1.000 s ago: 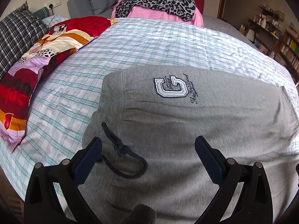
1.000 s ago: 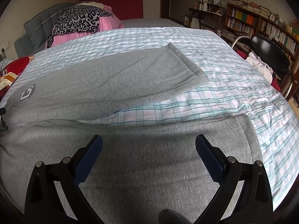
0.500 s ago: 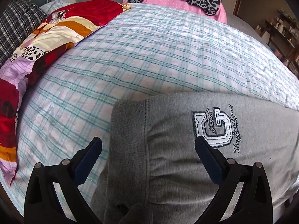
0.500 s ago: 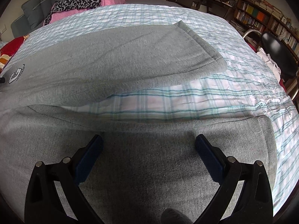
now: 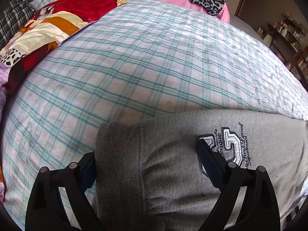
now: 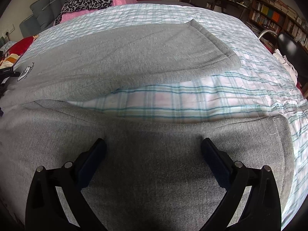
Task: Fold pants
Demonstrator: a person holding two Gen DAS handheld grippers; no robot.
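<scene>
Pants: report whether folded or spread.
Spread: the pants lie flat on the bed, both legs apart with sheet showing between them.

Soft matt grey fleece pants (image 6: 154, 57) lie on crinkled checked cotton sheet (image 5: 134, 67).

Grey sweatpants (image 6: 119, 57) lay flat on the checked bed (image 5: 144, 57), legs spread apart, embroidered logo (image 5: 229, 144) near the waistband (image 5: 117, 154).

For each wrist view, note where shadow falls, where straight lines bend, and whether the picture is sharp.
Left wrist view: sharp; the plaid sheet bulges from fisheye bending, corners black, waistband dim between the closing left gripper. Right wrist view: sharp; dark shadow on the grey pants between the right gripper fingers, sheet stripes curved.
</scene>
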